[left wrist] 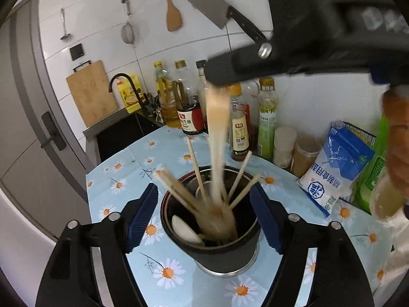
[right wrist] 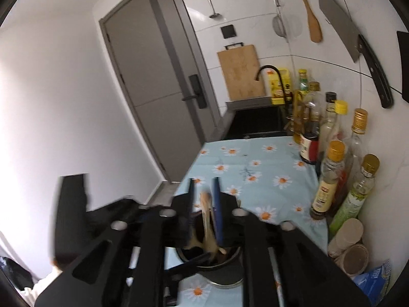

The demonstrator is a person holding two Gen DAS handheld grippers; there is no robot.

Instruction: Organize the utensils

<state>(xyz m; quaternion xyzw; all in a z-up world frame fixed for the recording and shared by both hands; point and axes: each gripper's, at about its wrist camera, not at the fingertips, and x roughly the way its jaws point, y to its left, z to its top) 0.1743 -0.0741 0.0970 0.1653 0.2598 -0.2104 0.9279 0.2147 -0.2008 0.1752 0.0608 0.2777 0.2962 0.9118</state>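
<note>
The left tongs (left wrist: 204, 220) stand wide apart around the dark round metal utensil holder (left wrist: 225, 253) on the daisy-print table (left wrist: 122, 179). The right tongs (right wrist: 203, 204) stand slightly parted around a blurred wooden spoon (left wrist: 217, 138) reaching into the holder.

Lighting's bright and even, bouncing off the glossy white wall tiles (left wrist: 255, 12), and the plain white wall (right wrist: 51, 89) is nearly blown out in the right wrist view. The pale wooden utensil (left wrist: 217, 133) is smeared with motion blur. Fisheye bends everything at the edges, with dark vignetted corners.
</note>
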